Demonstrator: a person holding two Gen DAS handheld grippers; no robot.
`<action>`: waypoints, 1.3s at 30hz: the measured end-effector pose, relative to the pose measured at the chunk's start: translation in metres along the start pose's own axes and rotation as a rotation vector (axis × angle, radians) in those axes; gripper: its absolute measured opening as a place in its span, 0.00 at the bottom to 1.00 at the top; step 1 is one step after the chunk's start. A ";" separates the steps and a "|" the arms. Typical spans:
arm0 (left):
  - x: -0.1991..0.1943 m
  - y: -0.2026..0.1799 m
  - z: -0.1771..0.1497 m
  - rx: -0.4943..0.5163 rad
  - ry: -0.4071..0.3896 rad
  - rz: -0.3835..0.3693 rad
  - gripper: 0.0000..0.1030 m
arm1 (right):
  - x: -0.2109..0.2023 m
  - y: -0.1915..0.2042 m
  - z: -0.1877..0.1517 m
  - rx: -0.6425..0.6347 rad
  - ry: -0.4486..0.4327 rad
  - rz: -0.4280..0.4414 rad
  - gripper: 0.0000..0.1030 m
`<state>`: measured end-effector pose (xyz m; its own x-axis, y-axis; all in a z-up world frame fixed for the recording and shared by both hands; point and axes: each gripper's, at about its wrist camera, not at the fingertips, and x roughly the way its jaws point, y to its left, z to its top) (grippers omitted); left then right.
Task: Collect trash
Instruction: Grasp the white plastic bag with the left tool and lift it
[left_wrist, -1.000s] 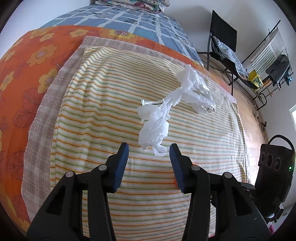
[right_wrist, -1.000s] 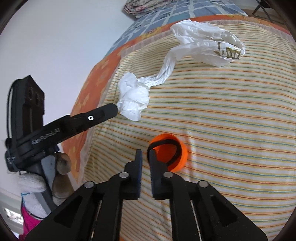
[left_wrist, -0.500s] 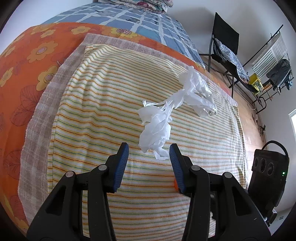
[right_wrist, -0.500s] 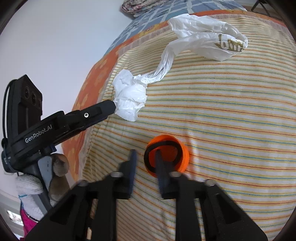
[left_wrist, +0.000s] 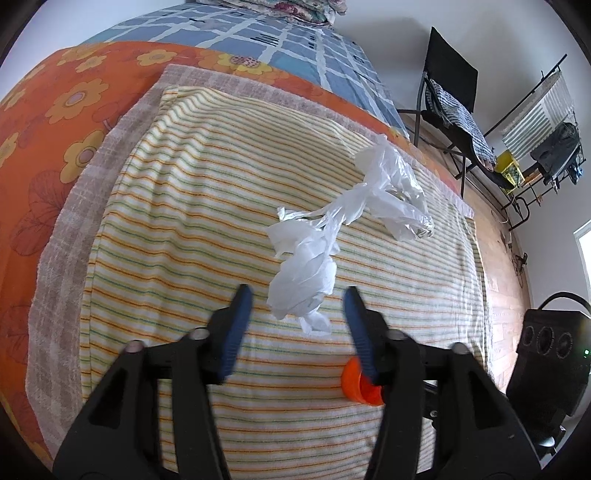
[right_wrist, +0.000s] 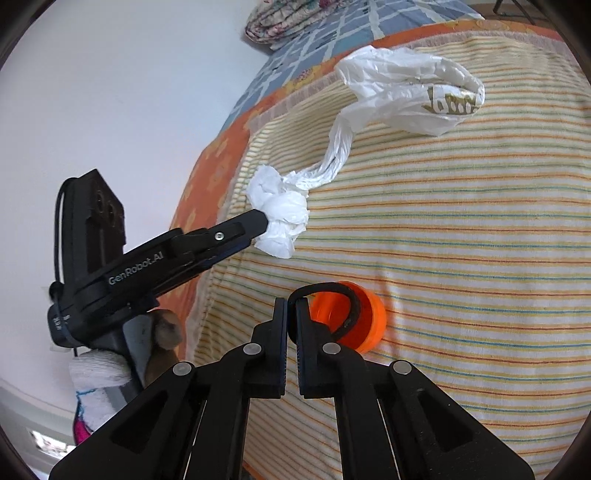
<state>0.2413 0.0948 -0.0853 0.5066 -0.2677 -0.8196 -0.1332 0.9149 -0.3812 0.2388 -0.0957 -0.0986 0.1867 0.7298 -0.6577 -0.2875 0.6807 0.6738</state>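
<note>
Plastic bag light, limp, slippery; grab the bunched near end; left claw opening around it; right claw clamped on black strap.

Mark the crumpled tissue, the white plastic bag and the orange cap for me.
crumpled tissue (left_wrist: 303, 280), left wrist view, middle of the wad.
white plastic bag (right_wrist: 410, 92), right wrist view, puffed body of the bag.
orange cap (right_wrist: 373, 321), right wrist view, outer side wall.
</note>
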 end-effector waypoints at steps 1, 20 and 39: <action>0.001 -0.002 0.001 0.002 -0.007 0.005 0.65 | -0.002 0.001 0.000 -0.007 -0.004 -0.006 0.03; -0.010 0.002 0.002 -0.012 -0.049 0.052 0.29 | -0.059 -0.005 -0.001 -0.025 -0.086 -0.085 0.03; -0.149 -0.060 -0.070 0.181 -0.198 -0.016 0.29 | -0.142 0.068 -0.065 -0.235 -0.221 -0.187 0.03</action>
<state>0.1142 0.0583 0.0294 0.6669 -0.2346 -0.7073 0.0218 0.9549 -0.2961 0.1320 -0.1571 0.0182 0.4471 0.6078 -0.6563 -0.4326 0.7891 0.4360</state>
